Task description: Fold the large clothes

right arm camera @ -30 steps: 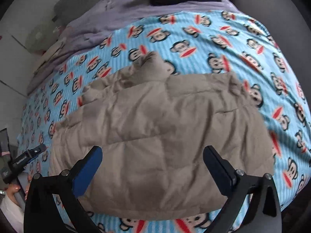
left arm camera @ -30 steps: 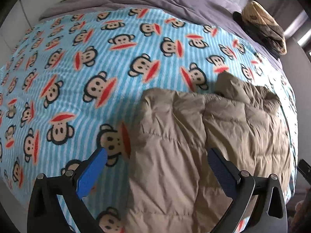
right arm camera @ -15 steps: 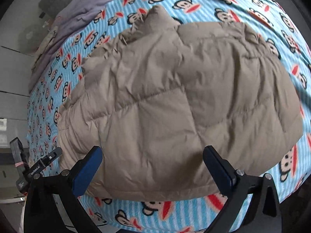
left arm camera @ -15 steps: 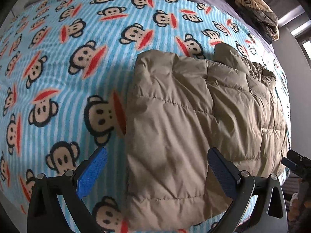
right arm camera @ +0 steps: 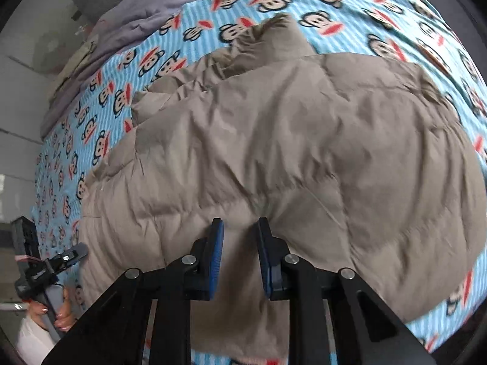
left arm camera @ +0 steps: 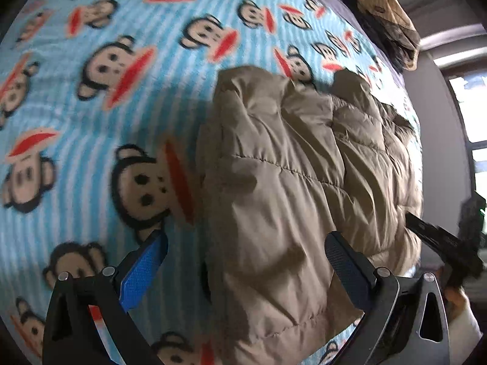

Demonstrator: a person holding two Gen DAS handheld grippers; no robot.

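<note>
A beige puffer jacket lies folded on the blue monkey-print blanket. My left gripper is open, and its fingers straddle the jacket's near left edge just above the fabric. My right gripper points steeply down onto the jacket near its front hem. Its jaws are closing, and a puckered fold of the fabric is pinched between the blue pads. The jacket's collar points toward the far side of the bed.
A pile of folded clothes sits at the bed's far corner. A purple duvet covers the head end. The bed's edge runs just below the jacket hem. Each view shows the other hand-held gripper at its side, the left one and the right one.
Both grippers have dropped closer to the jacket. The right jaws went from wide open to nearly together around a fold of fabric. The left jaws stayed wide.
</note>
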